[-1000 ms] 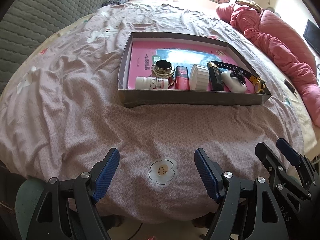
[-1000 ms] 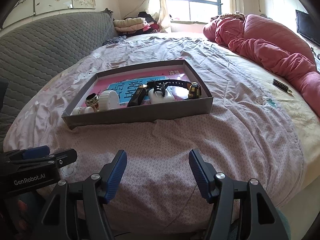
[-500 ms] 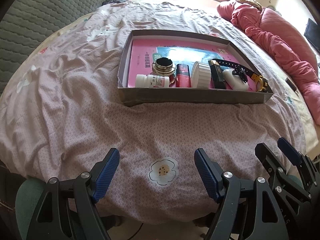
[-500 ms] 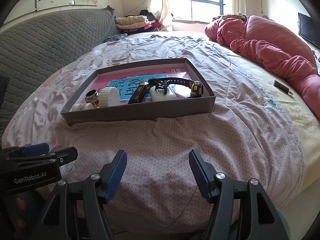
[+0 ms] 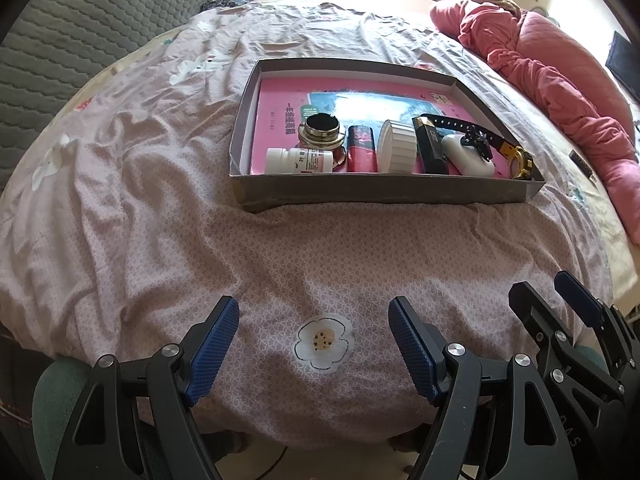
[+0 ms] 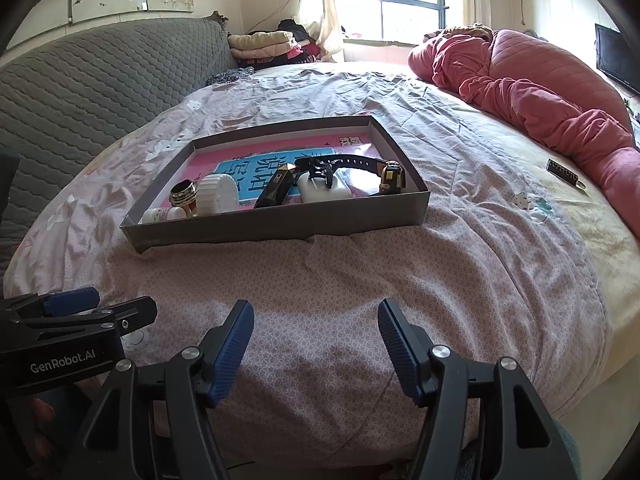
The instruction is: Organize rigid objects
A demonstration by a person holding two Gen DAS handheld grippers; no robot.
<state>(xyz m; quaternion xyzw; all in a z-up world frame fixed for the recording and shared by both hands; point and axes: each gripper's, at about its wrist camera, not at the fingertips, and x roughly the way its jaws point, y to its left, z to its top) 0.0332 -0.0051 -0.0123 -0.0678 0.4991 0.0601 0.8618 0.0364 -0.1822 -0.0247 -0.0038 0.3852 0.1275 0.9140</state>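
A shallow grey box (image 5: pixel 384 196) (image 6: pixel 280 222) lies on the bed with a pink book on its floor. Along its near wall lie a white pill bottle (image 5: pixel 298 161), a metal jar (image 5: pixel 323 131), a red case (image 5: pixel 362 155), a white ribbed lid (image 5: pixel 397 152) (image 6: pixel 216 193), a black-and-gold bar (image 5: pixel 430 148) (image 6: pixel 276 190), a white case (image 5: pixel 466 156) (image 6: pixel 322 188) and a black-and-yellow watch (image 5: pixel 516 156) (image 6: pixel 390 176). My left gripper (image 5: pixel 314 322) and right gripper (image 6: pixel 316 320) are both open and empty, near the bed's front edge, well short of the box.
A pink quilt (image 6: pixel 532 96) is heaped at the right of the bed. A small dark object (image 6: pixel 564 172) lies on the sheet near it. A grey quilted headboard (image 6: pixel 100 80) stands at the left, folded clothes (image 6: pixel 264 44) at the back.
Both grippers have shifted slightly, so the box sits a little lower in both views. Both stay open. Nothing in the box has moved.
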